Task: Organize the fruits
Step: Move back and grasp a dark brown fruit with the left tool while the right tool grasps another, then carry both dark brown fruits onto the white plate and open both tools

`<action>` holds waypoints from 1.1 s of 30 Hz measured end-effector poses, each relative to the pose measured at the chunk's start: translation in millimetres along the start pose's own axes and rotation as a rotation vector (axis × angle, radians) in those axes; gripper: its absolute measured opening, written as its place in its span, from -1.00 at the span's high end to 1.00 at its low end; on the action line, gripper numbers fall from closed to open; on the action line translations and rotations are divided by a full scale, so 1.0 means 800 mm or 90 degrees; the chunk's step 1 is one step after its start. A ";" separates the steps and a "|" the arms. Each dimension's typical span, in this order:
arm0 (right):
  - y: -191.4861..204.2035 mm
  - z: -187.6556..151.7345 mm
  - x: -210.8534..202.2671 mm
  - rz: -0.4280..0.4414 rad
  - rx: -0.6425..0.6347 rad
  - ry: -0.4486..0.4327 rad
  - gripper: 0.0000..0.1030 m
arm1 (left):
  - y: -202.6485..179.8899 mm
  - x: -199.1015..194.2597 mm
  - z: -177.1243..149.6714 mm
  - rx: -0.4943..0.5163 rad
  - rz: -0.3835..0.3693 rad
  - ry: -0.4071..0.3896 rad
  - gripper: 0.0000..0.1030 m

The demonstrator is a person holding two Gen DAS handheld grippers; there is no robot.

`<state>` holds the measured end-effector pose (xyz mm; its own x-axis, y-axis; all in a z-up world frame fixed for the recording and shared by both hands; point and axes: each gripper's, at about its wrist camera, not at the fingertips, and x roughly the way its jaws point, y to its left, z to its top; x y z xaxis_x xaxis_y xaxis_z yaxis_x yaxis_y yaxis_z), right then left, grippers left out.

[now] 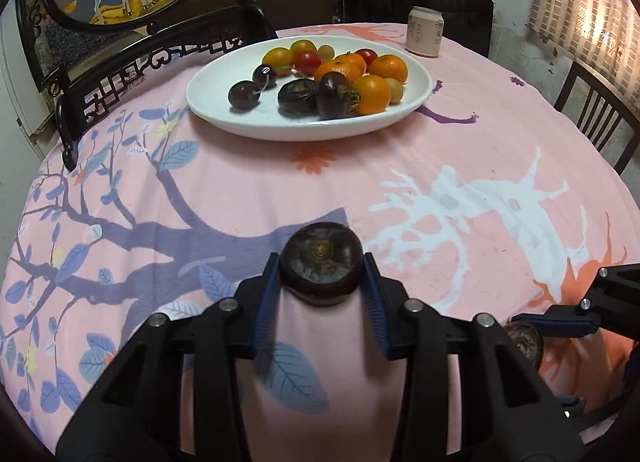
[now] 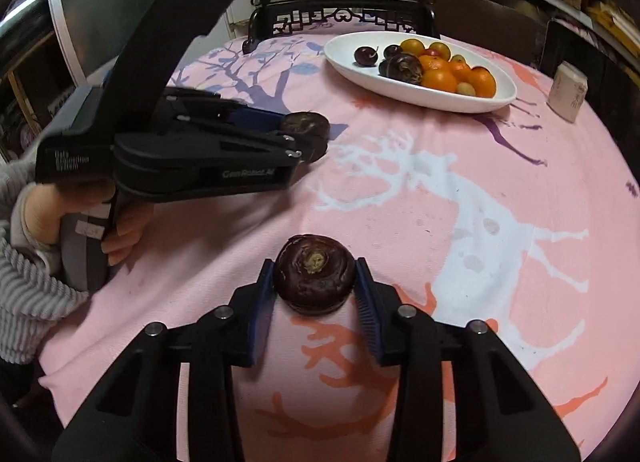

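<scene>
Left claw [image 1: 321,276] clamped on dark water chestnut [image 1: 321,264], right claw [image 2: 314,282] on another [image 2: 314,272] — both low over tabletop [image 1: 400,182]. Small, hard, smooth-skinned, light; grip across widest flanks — plate [image 1: 224,102] beyond.

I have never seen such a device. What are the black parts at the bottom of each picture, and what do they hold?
They are handheld two-finger grippers, one per hand; each picture comes from a camera on one gripper. The left gripper is closed on a dark brown, flat round water chestnut. The right gripper grips a second dark water chestnut. Both chestnuts sit low over the pink printed tablecloth. Farther back stand a white oval plate of mixed fruit and a pale drink can.
</scene>
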<state>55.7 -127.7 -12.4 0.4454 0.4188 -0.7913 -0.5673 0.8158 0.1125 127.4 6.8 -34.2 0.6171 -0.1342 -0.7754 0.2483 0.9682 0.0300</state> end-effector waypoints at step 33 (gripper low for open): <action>-0.129 0.167 0.007 -0.135 0.141 -0.189 -0.81 | 0.050 0.016 0.120 -0.082 0.054 -0.100 -0.78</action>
<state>209.6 -156.5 52.2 0.7346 0.3022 -0.6075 -0.2932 0.9488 0.1174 216.9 23.3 18.1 0.7435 -0.0722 -0.6648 0.0995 0.9950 0.0031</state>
